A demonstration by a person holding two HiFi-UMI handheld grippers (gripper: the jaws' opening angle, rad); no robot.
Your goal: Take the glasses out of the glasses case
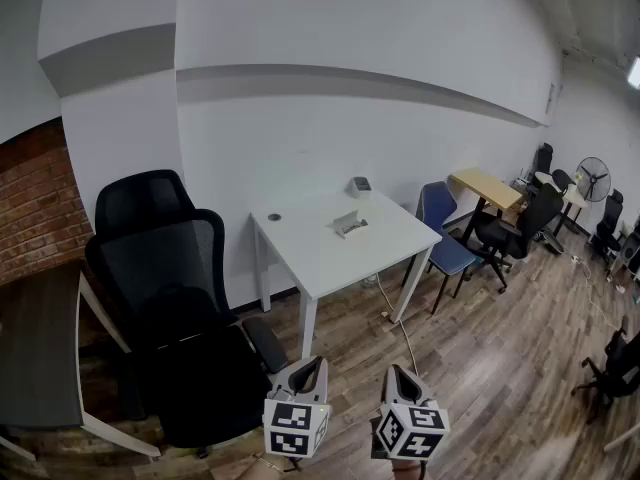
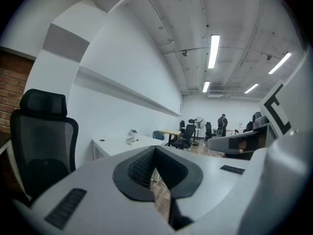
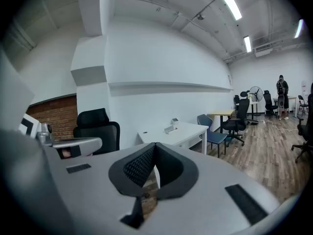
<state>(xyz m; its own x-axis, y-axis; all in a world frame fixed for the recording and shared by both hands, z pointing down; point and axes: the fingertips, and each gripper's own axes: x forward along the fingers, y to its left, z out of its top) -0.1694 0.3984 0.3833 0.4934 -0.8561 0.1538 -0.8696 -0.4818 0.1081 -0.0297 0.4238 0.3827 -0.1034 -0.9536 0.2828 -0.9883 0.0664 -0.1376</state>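
Both grippers are hanging low in the head view, well short of the white table (image 1: 330, 253) and level with each other. The left gripper (image 1: 309, 366) has its jaws pressed right together, ribbed pads (image 2: 141, 166) meeting with nothing between them. The right gripper (image 3: 155, 146) is the same story: jaws together and empty. Both point across the wood floor towards the table. On the table's far half, near its middle, sits a small pale object that looks like the glasses case (image 1: 350, 224), too small here to say whether glasses lie in it. Just behind it, at the table's back edge by the wall, stands a little grey box (image 1: 359, 185). Left of the table is a black mesh office chair (image 1: 165, 288), close to its front corner. To the table's right stands a blue chair (image 1: 444, 230), and past that a wooden desk (image 1: 487, 187). Far beyond the table, a person (image 3: 282, 96) stands at the room's end.
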